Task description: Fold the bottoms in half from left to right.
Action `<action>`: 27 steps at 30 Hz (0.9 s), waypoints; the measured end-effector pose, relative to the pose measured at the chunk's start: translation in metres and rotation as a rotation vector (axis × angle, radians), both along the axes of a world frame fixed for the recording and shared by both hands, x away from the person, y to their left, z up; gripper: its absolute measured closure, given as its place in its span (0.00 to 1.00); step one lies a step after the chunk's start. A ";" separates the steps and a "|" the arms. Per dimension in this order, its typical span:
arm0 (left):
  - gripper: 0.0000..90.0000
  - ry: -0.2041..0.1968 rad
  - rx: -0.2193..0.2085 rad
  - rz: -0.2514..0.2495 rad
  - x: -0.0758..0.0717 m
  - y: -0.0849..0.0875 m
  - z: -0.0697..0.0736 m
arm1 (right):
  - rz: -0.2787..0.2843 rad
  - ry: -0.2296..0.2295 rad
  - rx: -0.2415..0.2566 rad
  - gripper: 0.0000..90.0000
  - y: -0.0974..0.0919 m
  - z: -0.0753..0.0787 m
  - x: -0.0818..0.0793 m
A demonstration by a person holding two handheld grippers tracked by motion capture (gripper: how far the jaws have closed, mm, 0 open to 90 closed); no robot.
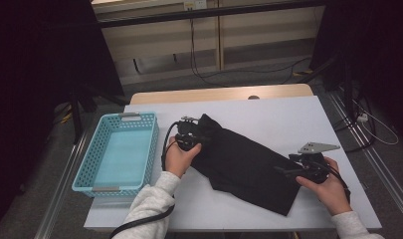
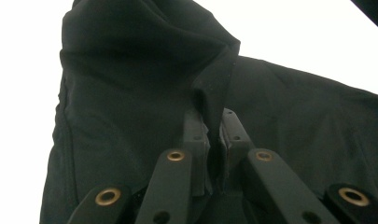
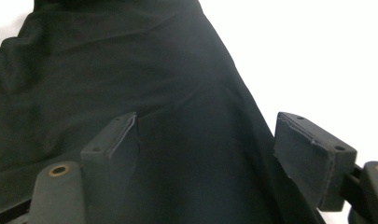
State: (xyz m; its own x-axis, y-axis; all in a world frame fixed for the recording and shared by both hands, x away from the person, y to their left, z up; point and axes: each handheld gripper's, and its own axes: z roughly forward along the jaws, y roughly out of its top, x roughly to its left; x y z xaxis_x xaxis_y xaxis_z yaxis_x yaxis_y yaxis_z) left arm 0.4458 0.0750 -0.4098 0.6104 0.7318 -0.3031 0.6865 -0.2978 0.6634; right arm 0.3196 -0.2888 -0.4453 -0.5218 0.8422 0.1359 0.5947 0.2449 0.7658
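At the far left of the white tabletop (image 1: 288,117) sits a light blue plastic basket with perforated walls (image 1: 87,162), rectangular and lying lengthwise from near to far, with nothing visible inside it. Just to its right, the person's left hand (image 1: 175,158), in a light grey sleeve (image 1: 148,204), holds the left gripper (image 1: 195,136) at the far left end of a black cloth garment (image 1: 244,164). In the left gripper view, the left gripper (image 2: 214,140) is clenched on a raised fold of the black cloth garment (image 2: 130,93), its two black pads pressed tight against the pinched ridge of fabric, which stands up from the rest of the cloth. The garment itself lies spread across the middle of the table, running diagonally from the far left, beside the basket, to the near right, where it narrows toward the near edge of the table. At that near right end the person's right hand (image 1: 328,186) holds the right gripper (image 1: 283,172), which carries a grey three-cornered plate (image 1: 317,147) on top. In the right gripper view, the right gripper (image 3: 210,149) is released: its jaws stand wide apart over the black cloth garment (image 3: 107,70), with fabric lying between and beneath them but neither pad pressing on it. A black cable (image 1: 139,222) trails from the left gripper along the sleeve toward the near edge.
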 end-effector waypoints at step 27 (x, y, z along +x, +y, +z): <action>0.93 -0.007 -0.112 -0.052 -0.013 -0.006 -0.007 | 0.001 -0.022 0.024 0.23 0.002 0.004 -0.003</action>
State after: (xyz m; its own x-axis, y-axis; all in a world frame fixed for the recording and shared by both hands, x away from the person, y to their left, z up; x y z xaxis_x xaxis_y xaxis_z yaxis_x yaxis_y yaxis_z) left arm 0.4331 0.0694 -0.4171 0.6489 0.6611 -0.3768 0.6673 -0.2565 0.6992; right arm 0.3167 -0.2869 -0.4410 -0.5261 0.8381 0.1443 0.5772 0.2274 0.7843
